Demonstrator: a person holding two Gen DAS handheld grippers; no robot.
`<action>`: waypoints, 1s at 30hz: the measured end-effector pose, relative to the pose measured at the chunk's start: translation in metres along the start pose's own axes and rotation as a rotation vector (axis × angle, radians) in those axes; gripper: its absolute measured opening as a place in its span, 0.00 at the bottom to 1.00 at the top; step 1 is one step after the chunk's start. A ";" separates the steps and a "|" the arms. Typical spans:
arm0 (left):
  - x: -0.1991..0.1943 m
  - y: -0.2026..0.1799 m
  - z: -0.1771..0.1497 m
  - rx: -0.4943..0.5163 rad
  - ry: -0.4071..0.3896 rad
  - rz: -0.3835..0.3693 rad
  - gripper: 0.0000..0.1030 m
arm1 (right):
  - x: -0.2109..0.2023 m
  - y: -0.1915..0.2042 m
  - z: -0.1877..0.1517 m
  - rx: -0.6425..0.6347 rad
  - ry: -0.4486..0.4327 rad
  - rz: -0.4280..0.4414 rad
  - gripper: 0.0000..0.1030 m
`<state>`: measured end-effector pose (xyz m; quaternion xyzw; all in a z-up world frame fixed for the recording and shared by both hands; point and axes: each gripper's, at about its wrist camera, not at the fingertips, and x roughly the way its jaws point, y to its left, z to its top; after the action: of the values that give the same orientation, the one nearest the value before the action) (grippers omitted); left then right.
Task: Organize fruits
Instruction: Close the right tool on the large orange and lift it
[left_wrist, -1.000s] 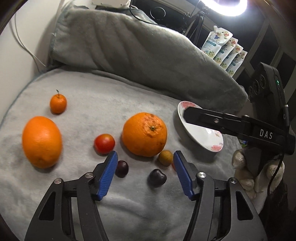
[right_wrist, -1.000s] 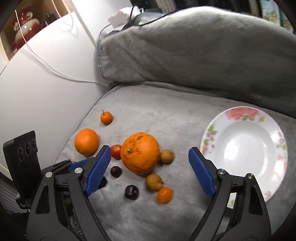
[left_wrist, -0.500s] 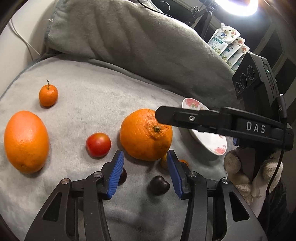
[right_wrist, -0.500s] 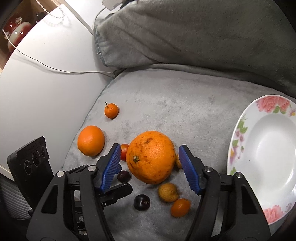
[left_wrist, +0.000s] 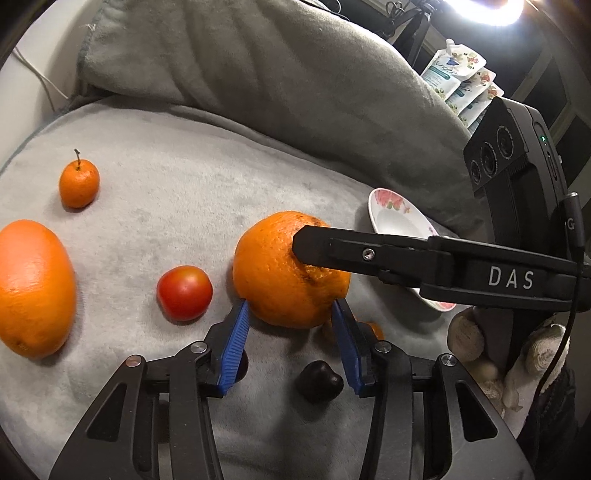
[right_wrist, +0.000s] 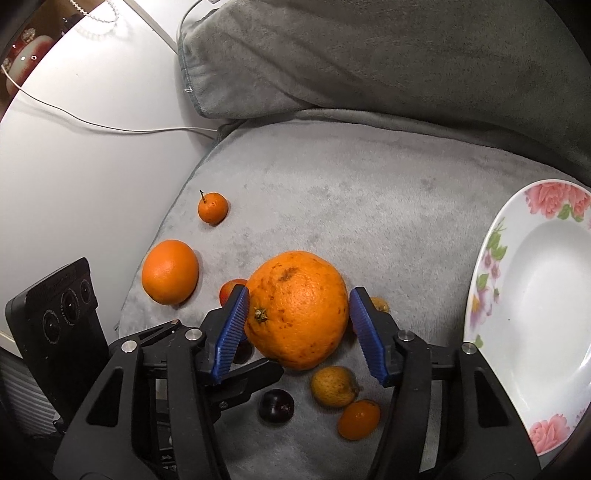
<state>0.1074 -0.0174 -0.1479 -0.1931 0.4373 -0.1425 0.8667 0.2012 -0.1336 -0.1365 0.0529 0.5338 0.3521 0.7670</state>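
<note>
A large blemished orange (right_wrist: 295, 310) lies on the grey blanket, and my right gripper (right_wrist: 297, 295) is closing on it, a blue pad touching each flank. In the left wrist view, one right finger (left_wrist: 351, 251) crosses the orange (left_wrist: 273, 273). My left gripper (left_wrist: 290, 306) has its jaws apart, with the tips at the orange's lower near edge. A dark plum (left_wrist: 317, 380) lies loose between its fingers. Further left are a tomato (left_wrist: 184, 291), an oval orange (left_wrist: 33, 288) and a small mandarin (left_wrist: 79, 182). The flowered plate (right_wrist: 535, 314) is at the right.
A brownish fruit (right_wrist: 334, 386) and a kumquat (right_wrist: 359, 419) lie near the orange's front. A second plum (right_wrist: 243, 350) is half hidden. A grey cushion (right_wrist: 369, 74) rises behind the blanket. The blanket's edge drops off at the left beside a white cable (right_wrist: 110, 127). Pouches (left_wrist: 458, 81) stand at the back right.
Both grippers moved forward and down to the large orange, and both jaws narrowed. The right pads now reach the orange's sides, and its finger crosses the fruit in the left view.
</note>
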 end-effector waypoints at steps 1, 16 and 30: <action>0.000 0.000 0.000 0.001 -0.001 -0.001 0.43 | 0.000 -0.001 0.000 0.003 -0.001 0.002 0.56; -0.007 -0.010 0.003 0.027 -0.024 0.014 0.42 | -0.010 0.006 -0.001 -0.029 -0.031 -0.019 0.54; -0.012 -0.041 0.011 0.084 -0.051 -0.020 0.42 | -0.049 -0.001 -0.008 -0.030 -0.101 -0.040 0.54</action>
<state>0.1062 -0.0468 -0.1145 -0.1643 0.4068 -0.1645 0.8834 0.1863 -0.1657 -0.1020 0.0482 0.4902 0.3414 0.8005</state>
